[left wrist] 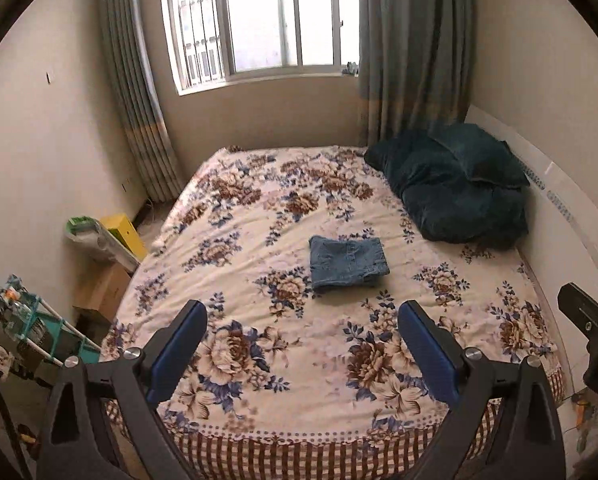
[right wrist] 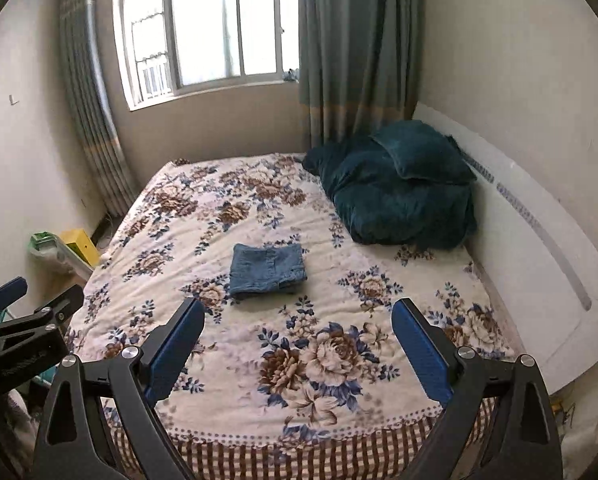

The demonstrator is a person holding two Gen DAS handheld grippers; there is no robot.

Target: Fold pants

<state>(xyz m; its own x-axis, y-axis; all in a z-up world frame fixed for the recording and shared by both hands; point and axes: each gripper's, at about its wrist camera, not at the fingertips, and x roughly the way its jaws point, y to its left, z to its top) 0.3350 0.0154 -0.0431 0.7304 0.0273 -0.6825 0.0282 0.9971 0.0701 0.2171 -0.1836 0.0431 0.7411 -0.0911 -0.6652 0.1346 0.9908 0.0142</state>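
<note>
Both grippers, left (left wrist: 302, 320) and right (right wrist: 298, 318), jaws spread empty; pants (left wrist: 348, 262) folded ahead of jaws on bed (left wrist: 259, 360), soft denim, grab by edges

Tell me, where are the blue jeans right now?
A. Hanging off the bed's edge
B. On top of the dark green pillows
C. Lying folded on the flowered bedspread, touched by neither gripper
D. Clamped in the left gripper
C: the jeans lie as a neat folded rectangle on the bedspread, while the left gripper and the right gripper hang open, short of them.

Home bedroom: bed (left wrist: 259, 360), curtained window (left wrist: 259, 20)
</note>
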